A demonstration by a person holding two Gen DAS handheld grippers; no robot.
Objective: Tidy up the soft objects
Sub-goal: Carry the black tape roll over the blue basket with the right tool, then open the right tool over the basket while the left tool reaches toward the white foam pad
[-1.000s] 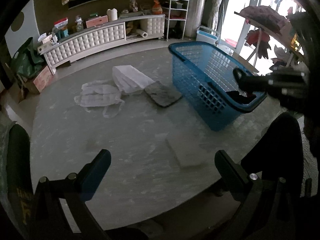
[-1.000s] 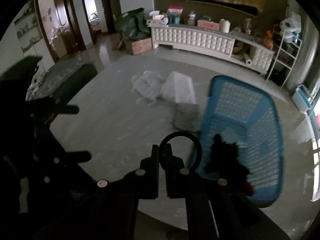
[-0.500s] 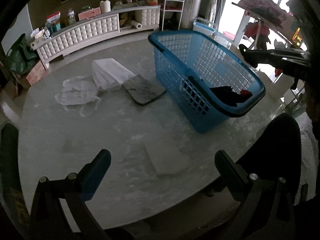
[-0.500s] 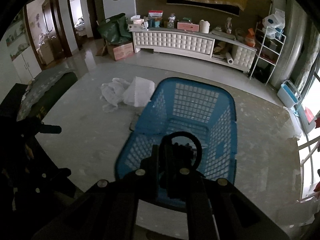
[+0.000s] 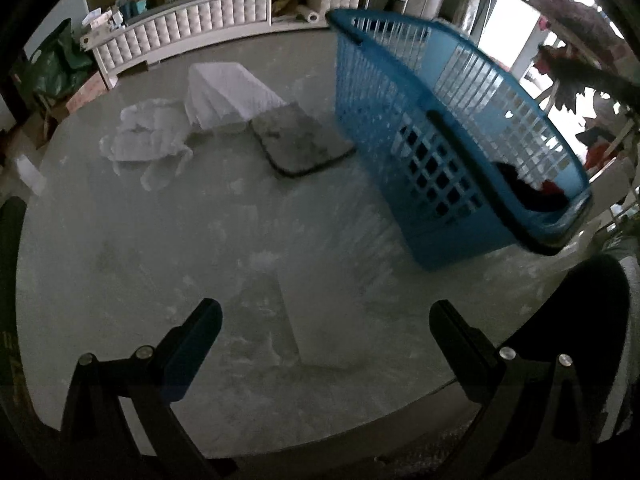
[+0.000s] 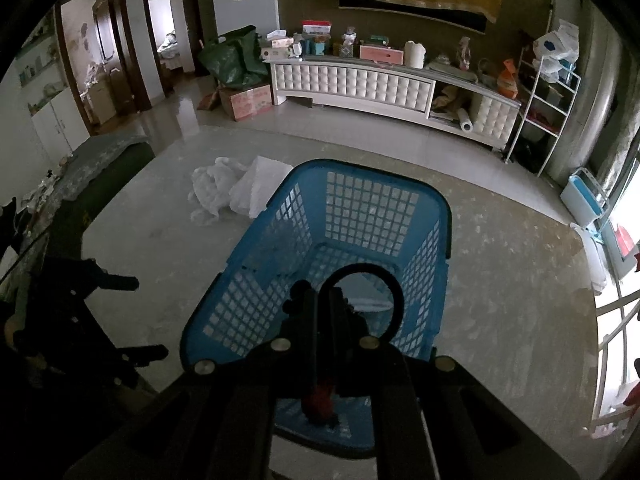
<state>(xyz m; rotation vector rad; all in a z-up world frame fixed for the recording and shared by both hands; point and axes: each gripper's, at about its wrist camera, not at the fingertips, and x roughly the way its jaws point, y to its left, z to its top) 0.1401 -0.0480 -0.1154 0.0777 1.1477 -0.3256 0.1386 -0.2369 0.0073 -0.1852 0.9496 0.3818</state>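
Through the left wrist view we see the blue basket (image 5: 420, 120) larger and nearer than a second ago, and the right gripper that crossed its rim then is gone. Our left gripper (image 5: 324, 332) hangs wide over bare counter (image 5: 120, 240). Three soft things lie beyond: a crumpled white cloth (image 5: 148, 140), a folded white one (image 5: 228, 96), a grey pad (image 5: 298, 142).

In the right wrist view, the right gripper (image 6: 325, 300) is pinched closed above the one basket (image 6: 360, 208), now centred below it; a dark garment (image 6: 320, 400) lies inside.
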